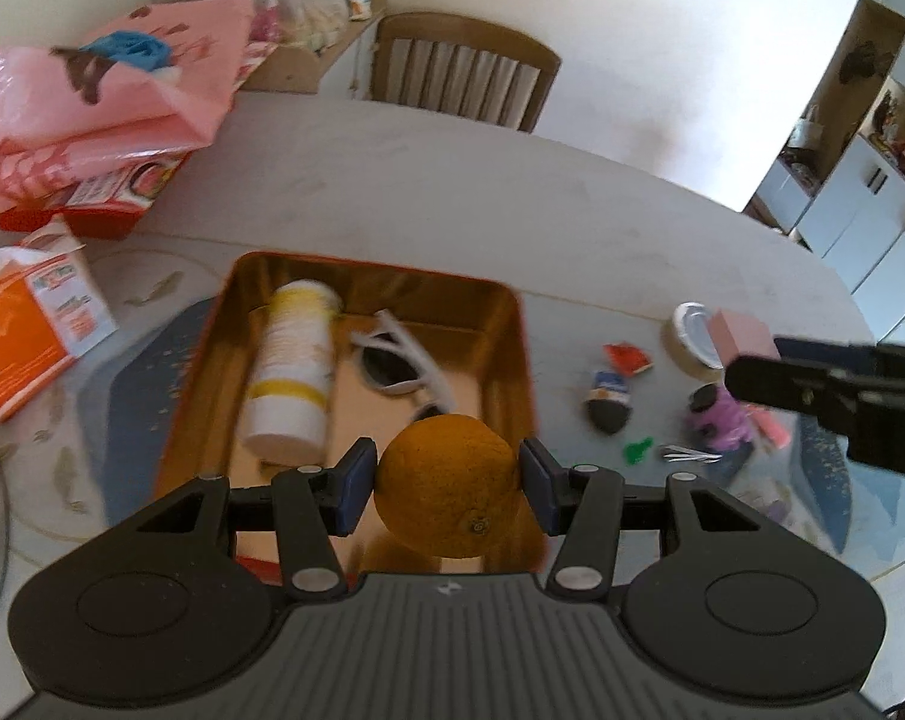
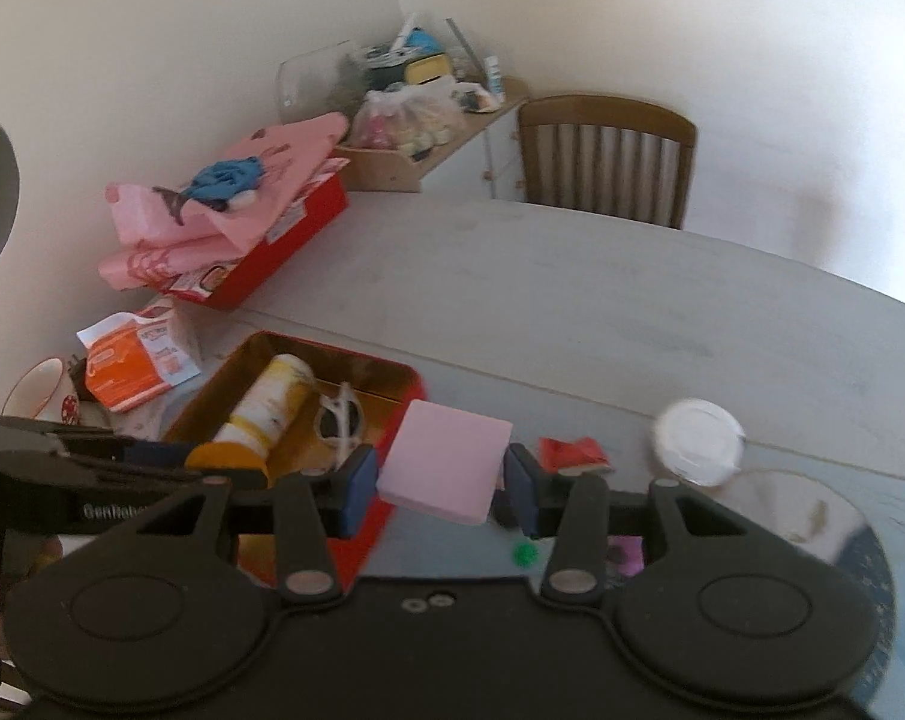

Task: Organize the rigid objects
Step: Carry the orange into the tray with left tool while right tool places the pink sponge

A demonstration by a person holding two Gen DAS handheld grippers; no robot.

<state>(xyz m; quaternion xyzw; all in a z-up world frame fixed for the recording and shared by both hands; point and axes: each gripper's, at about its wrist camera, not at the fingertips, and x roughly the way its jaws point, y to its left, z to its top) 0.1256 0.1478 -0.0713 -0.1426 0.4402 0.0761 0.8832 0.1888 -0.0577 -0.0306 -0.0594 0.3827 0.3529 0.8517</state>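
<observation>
My left gripper (image 1: 447, 483) is shut on an orange (image 1: 449, 483) and holds it over the near end of a red tin tray (image 1: 515, 348) with a gold inside. In the tray lie a white and yellow bottle (image 1: 293, 372) and white sunglasses (image 1: 401, 363). My right gripper (image 2: 440, 480) is shut on a pink block (image 2: 443, 459) and holds it above the table beside the tray's right rim (image 2: 413, 381). The right gripper also shows in the left wrist view, with the pink block (image 1: 743, 336) in it.
Small items lie right of the tray: a white jar lid (image 1: 695, 330), a red wrapper (image 1: 629, 357), a dark packet (image 1: 608, 402), a purple toy (image 1: 722, 417), a green piece (image 1: 637, 450), tweezers (image 1: 689, 453). An orange carton (image 1: 26, 324) and pink bags (image 1: 92, 102) sit left. A chair (image 1: 461, 69) stands behind.
</observation>
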